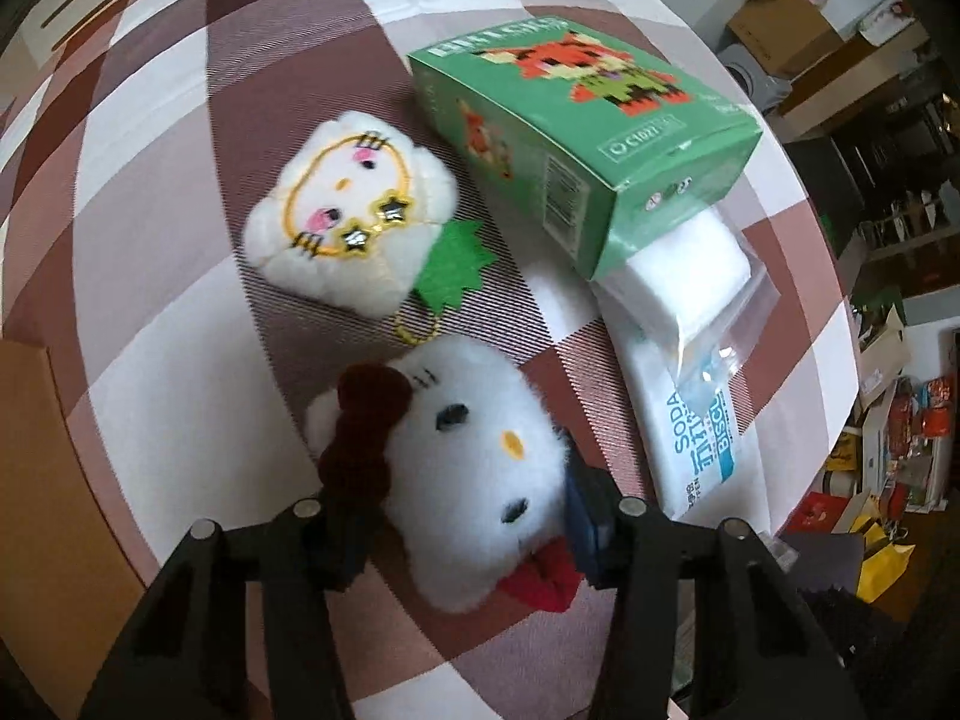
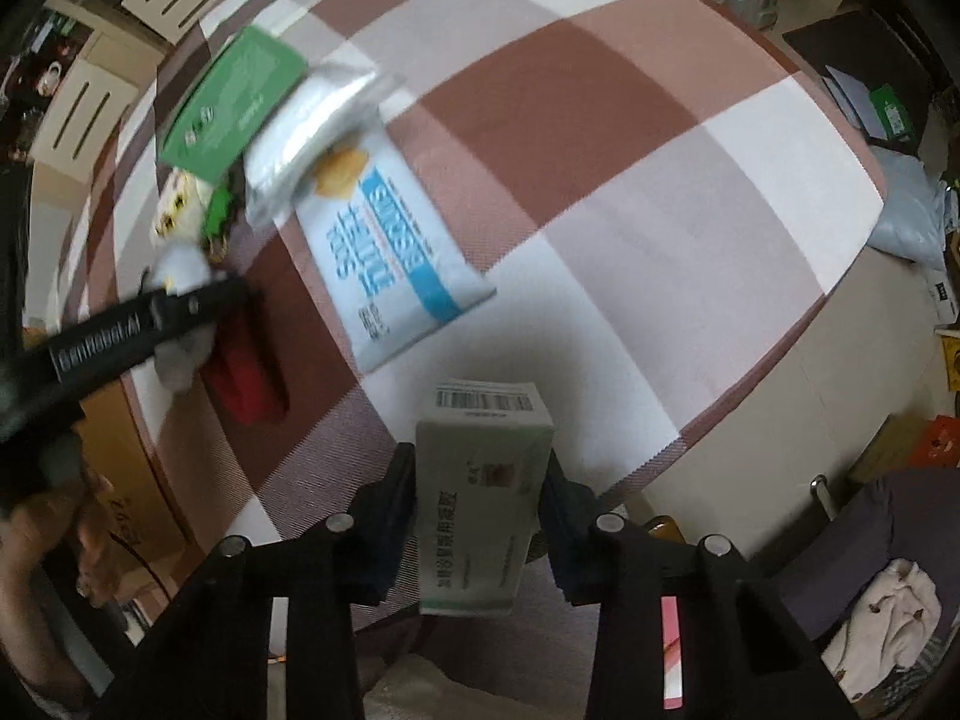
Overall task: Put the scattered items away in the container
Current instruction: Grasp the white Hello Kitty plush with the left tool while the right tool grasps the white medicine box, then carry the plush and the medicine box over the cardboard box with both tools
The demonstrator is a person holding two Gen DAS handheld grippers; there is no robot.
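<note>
My left gripper (image 1: pixel 462 534) is shut on a white Hello Kitty plush (image 1: pixel 474 468) with a dark red bow, low over the checked tablecloth. A second white plush keychain (image 1: pixel 348 216) lies beyond it, next to a green brick-toy box (image 1: pixel 576 138), a clear bag of white pads (image 1: pixel 690 276) and a soda biscuit packet (image 1: pixel 702 438). My right gripper (image 2: pixel 480 516) is shut on a small white-and-green medicine box (image 2: pixel 480 504), held above the table's near edge. The left gripper's finger (image 2: pixel 138 324) and the plush (image 2: pixel 180 354) show at left in the right wrist view, with the biscuit packet (image 2: pixel 396 252).
A brown cardboard box (image 1: pixel 36 480) stands at the table's left edge; it also shows in the right wrist view (image 2: pixel 132 480). The round table (image 2: pixel 630 180) has a brown-and-white checked cloth. Chairs, boxes and clutter surround the table on the floor.
</note>
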